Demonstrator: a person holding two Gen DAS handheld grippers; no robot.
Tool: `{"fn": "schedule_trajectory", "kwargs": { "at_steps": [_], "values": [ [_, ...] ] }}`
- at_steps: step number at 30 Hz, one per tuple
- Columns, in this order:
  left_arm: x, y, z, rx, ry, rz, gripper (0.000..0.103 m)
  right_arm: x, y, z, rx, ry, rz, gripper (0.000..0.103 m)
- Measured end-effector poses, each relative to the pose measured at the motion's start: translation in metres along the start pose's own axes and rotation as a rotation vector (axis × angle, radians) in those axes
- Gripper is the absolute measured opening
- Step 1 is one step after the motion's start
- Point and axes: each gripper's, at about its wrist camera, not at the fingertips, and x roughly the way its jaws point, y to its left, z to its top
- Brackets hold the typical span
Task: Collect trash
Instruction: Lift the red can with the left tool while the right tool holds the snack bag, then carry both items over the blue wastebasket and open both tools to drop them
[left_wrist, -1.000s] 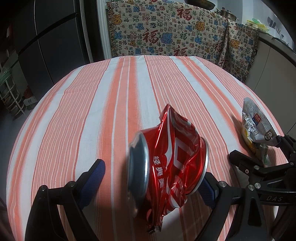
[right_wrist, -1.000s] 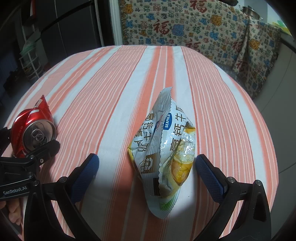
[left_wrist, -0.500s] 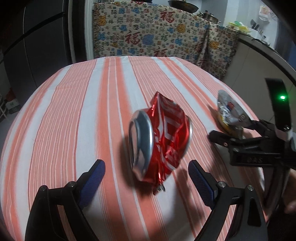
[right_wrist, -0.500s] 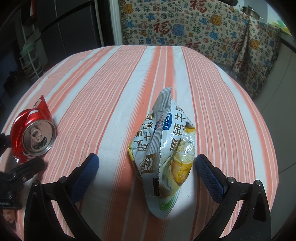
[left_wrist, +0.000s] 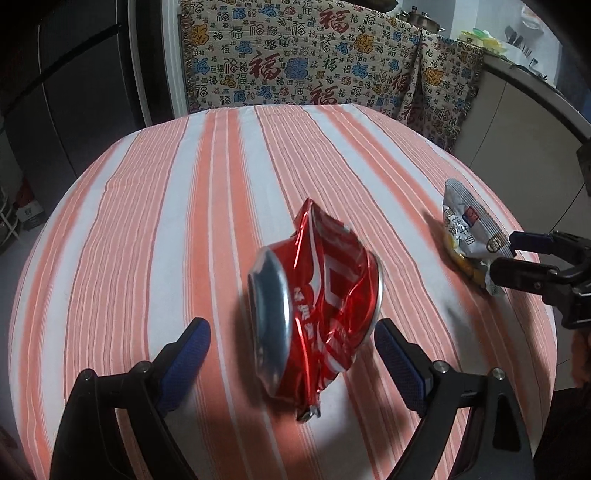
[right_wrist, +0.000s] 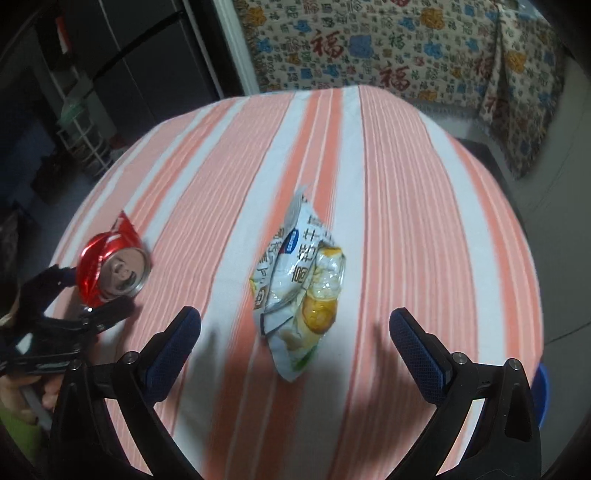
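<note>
So I've got the striped counter (left_wrist: 155, 229) filling both views, with the snack wrapper (right_wrist: 301, 284) lying in front of my right gripper (right_wrist: 295, 350), jaws spread wide and not touching it. The crushed red can (left_wrist: 314, 306) lies between my left gripper (left_wrist: 291, 354) jaws, also spread.

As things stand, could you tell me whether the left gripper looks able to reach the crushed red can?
Probably yes: the left gripper is open, the crushed red can lies between its fingers, nothing blocking.
</note>
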Motion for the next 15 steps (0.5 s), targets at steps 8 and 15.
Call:
{"fn": "schedule_trajectory", "kwargs": {
  "at_steps": [8, 15],
  "values": [
    [-0.012, 0.002, 0.005, 0.011, -0.015, -0.022, 0.044, 0.022, -0.008, 0.022, 0.069, 0.089, 0.064, 0.027],
    [-0.037, -0.013, 0.006, 0.008, -0.059, -0.111, 0.044, -0.026, -0.022, 0.003, 0.112, -0.002, 0.127, 0.020]
  ]
}}
